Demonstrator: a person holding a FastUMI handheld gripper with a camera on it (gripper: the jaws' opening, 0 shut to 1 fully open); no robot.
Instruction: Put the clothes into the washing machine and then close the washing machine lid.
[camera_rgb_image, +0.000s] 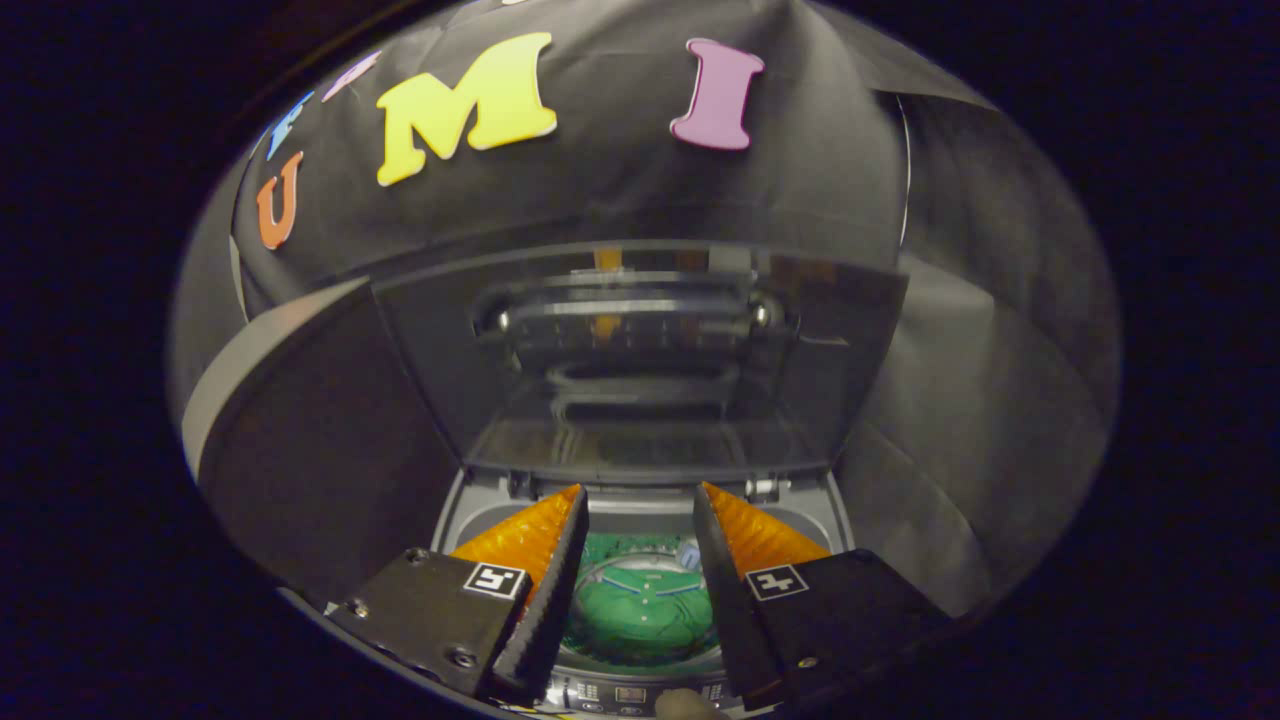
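A small grey top-loading washing machine (480, 515) stands below me with its tinted see-through lid (640, 370) raised upright beyond the fingers. A green garment with white trim (640, 610) lies inside the drum, seen down between the fingers. My gripper (640, 500) hangs above the drum opening, open, with nothing between its fingers. The fingertips reach near the lid's hinge edge. The machine's control panel (620, 692) shows just under the fingers.
Black cloth walls close in behind and to the right of the machine. A dark panel with a pale edge (300, 440) stands left of the lid. A small rounded object (685, 705) pokes in by the control panel; I cannot tell what it is.
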